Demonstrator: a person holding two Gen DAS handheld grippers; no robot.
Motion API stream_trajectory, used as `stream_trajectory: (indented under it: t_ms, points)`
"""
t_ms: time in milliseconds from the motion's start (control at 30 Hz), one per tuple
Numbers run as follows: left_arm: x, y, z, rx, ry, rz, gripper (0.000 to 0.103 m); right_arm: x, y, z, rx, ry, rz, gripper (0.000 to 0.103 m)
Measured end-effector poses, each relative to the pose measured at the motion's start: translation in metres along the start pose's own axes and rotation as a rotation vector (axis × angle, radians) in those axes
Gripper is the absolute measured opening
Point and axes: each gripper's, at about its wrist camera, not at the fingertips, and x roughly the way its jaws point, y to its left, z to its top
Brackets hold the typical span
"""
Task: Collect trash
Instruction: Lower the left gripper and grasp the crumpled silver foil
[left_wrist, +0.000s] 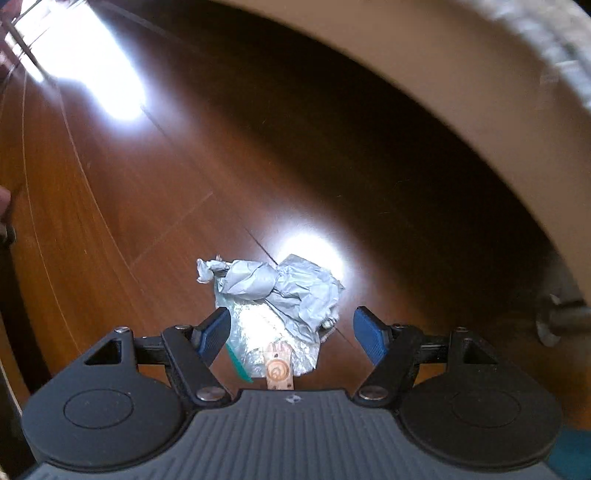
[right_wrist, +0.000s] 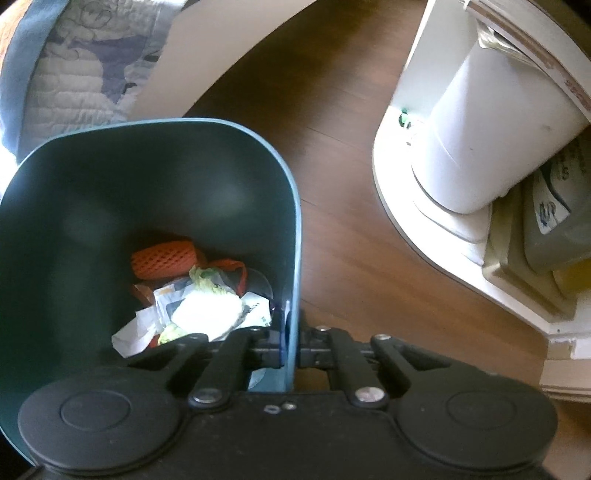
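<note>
Right wrist view: the dark green plastic bin (right_wrist: 155, 206), already part full, is pinched by the clenched right tool (right_wrist: 290, 350). Crumpled silver foil trash (left_wrist: 280, 295) is left on the floor, at twelve o'clock of the released left tool (left_wrist: 291, 332).

Home interior, likely a living room or bedroom; glossy wood plank floor (left_wrist: 110, 206); quilted printed blanket (right_wrist: 74, 74) on beige furniture; white shelf unit (right_wrist: 461, 229) at floor level; small household bin (right_wrist: 155, 177).
</note>
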Motion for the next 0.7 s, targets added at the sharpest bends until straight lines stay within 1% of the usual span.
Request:
stream_trajectory:
  t_ms: [100, 133, 200, 300, 367, 433, 533, 567, 600, 633, 700]
  points:
    - [0.027, 0.006, 0.008, -0.106, 0.038, 0.005, 0.073, -0.002, -0.001, -0.005, 0.013, 0.016, -0.01, 0.004]
    - [0.036, 0.008, 0.011, -0.152, 0.053, -0.002, 0.073, -0.003, -0.002, -0.007, 0.014, 0.023, -0.008, 0.004]
    - [0.051, 0.011, 0.015, -0.211, 0.071, -0.024, 0.073, -0.004, -0.002, -0.01, 0.022, 0.027, -0.013, 0.004]
    - [0.071, 0.014, 0.019, -0.297, 0.107, -0.004, 0.073, -0.005, -0.002, -0.012, 0.023, 0.023, -0.018, 0.005]
    - [0.083, 0.018, 0.02, -0.36, 0.132, -0.006, 0.073, -0.005, -0.002, -0.012, 0.021, 0.02, -0.021, 0.005]
    - [0.091, 0.021, 0.02, -0.396, 0.147, 0.0, 0.073, -0.005, -0.002, -0.01, 0.022, 0.017, -0.02, 0.005]
    - [0.101, 0.02, 0.019, -0.413, 0.168, 0.015, 0.071, -0.006, -0.001, -0.01, 0.021, 0.008, -0.023, 0.005]
    - [0.102, 0.02, 0.017, -0.418, 0.171, 0.016, 0.063, -0.007, -0.001, -0.01, 0.018, 0.005, -0.025, 0.005]
    - [0.105, 0.02, 0.017, -0.424, 0.173, 0.012, 0.052, -0.007, 0.0, -0.01, 0.017, 0.003, -0.026, 0.005]
    - [0.106, 0.02, 0.016, -0.429, 0.178, 0.017, 0.05, -0.008, 0.0, -0.011, 0.017, 0.0, -0.026, 0.005]
    - [0.105, 0.019, 0.014, -0.426, 0.179, 0.039, 0.038, -0.008, -0.001, -0.012, 0.02, -0.007, -0.027, 0.004]
